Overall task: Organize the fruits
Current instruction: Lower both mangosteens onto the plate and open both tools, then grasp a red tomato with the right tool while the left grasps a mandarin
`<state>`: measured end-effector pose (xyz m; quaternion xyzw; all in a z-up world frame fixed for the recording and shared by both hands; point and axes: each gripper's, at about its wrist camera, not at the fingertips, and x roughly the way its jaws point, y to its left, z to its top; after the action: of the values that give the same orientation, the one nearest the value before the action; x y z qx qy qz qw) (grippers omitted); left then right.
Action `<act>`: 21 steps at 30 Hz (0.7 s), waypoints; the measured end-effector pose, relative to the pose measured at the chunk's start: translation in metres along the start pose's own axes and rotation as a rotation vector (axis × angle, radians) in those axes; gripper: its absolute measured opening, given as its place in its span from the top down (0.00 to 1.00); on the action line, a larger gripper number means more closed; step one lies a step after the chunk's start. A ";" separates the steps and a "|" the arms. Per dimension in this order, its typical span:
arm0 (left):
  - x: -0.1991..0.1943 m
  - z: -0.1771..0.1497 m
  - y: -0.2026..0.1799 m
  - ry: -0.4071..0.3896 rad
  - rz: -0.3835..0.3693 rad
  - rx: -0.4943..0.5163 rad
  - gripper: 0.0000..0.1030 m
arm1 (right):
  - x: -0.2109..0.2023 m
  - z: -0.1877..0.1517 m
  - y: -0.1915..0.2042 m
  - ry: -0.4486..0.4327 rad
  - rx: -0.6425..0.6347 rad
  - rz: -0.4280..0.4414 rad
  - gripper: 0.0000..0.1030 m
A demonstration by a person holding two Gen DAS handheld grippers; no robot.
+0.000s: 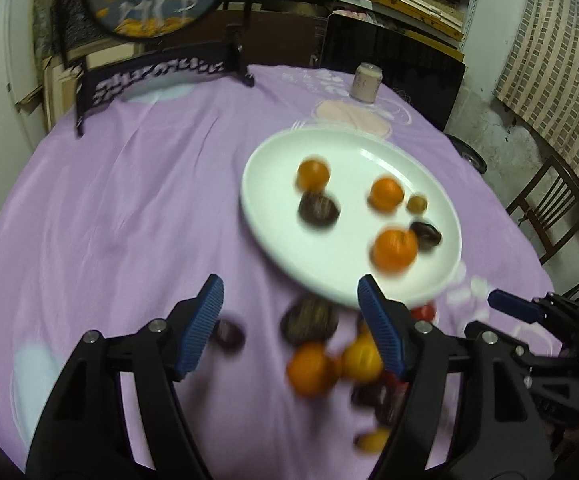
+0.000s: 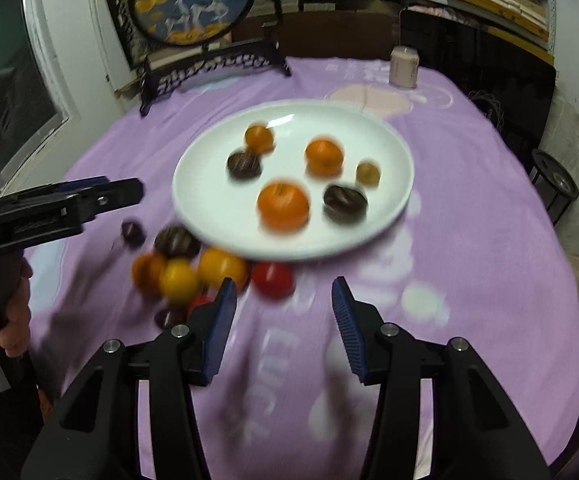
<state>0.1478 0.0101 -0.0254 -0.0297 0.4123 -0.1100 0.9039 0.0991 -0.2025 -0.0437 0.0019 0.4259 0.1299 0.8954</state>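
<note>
Both the left hand-held gripper (image 1: 289,328) and right hand-held gripper (image 2: 283,330) stand spread and empty, while blurred loose round fruits (image 2: 193,268), perhaps oranges and plums, crowd below the round white plate (image 2: 209,208).

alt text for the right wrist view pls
A white plate holding six orange and dark fruits sits on a purple tablecloth, with more loose fruit beside it. The right gripper is open and empty.

Each tool is matte black plastic, with angular, cut-out arms and round silver screws at the pivots. The left tool (image 1: 289,326) and right tool (image 2: 284,328) carry ribbed blue pads (image 1: 200,326) inside their fingers.
</note>
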 end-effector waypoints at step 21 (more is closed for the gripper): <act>-0.009 -0.069 0.019 0.102 -0.005 0.001 0.25 | 0.060 0.003 0.001 0.081 0.018 -0.030 0.52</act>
<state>0.0938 0.0330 -0.0667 -0.0244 0.4576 -0.1138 0.8815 0.1369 -0.1873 -0.0876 -0.0014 0.4631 0.1127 0.8791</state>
